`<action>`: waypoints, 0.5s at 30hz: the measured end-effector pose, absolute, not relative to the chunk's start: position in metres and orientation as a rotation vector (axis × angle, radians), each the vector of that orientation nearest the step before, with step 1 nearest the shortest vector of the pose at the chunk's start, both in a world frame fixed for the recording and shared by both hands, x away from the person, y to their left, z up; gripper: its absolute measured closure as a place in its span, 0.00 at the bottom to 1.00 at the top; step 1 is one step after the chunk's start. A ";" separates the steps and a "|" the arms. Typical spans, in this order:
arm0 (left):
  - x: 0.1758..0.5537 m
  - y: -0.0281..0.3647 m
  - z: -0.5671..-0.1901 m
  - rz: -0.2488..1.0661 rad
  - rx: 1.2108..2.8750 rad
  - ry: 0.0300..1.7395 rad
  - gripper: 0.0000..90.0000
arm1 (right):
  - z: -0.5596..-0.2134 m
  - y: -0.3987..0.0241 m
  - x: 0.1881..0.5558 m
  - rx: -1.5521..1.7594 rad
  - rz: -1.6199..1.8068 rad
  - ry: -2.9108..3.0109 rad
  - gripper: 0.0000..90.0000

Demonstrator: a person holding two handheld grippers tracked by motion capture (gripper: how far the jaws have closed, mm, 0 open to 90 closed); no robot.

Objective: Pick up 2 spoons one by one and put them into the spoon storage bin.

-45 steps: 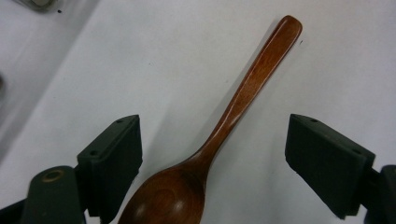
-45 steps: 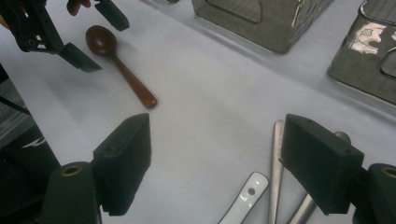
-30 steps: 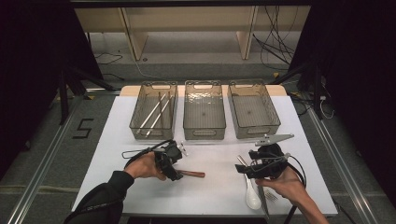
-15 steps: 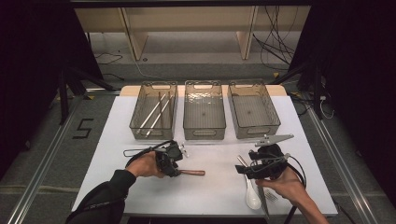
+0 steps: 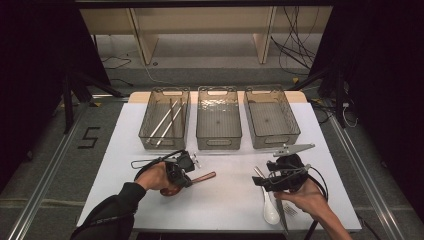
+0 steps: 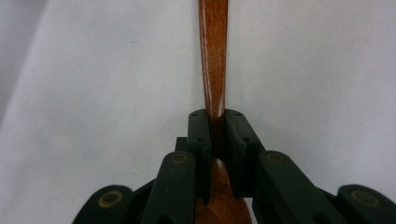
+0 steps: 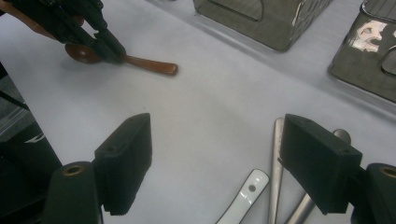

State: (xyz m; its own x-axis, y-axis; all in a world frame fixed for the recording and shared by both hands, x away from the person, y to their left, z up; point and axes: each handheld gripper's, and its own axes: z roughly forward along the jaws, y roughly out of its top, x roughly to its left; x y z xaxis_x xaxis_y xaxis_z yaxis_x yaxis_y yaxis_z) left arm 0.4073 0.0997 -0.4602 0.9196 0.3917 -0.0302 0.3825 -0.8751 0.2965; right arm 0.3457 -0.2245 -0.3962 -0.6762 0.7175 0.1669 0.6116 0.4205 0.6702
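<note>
Left gripper (image 6: 215, 135) clamped on wooden spoon (image 6: 213, 56) at handle neck — rigid, light, I'd hold there. Right gripper (image 7: 217, 163) jaws apart, holding nothing — over metal cutlery (image 7: 276, 177).

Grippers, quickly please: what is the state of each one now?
Left gripper: closed on the wooden spoon.
Right gripper: open, holding nothing.

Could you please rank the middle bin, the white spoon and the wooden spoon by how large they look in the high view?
1. Middle bin, by far the largest.
2. White spoon.
3. Wooden spoon, though the left gripper covers part of it, so these two spoons are unsure.
</note>
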 end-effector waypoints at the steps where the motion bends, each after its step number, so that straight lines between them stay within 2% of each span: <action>1: 0.408 0.101 -0.460 0.041 2.774 0.581 0.90 | -0.396 -0.224 0.346 1.189 1.096 2.522 0.29; 15: 0.413 0.110 -0.435 0.031 2.637 0.678 0.90 | -0.396 -0.225 0.346 1.194 1.105 2.515 0.29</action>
State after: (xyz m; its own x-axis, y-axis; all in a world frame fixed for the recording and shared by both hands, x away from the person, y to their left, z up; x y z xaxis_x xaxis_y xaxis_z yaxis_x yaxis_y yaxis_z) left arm 0.4127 0.1105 -0.4348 0.8812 0.4659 -0.0801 0.4566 -0.7952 0.3989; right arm 0.3457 -0.2247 -0.3959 -0.6734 0.7195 0.1702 0.6121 0.4134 0.6741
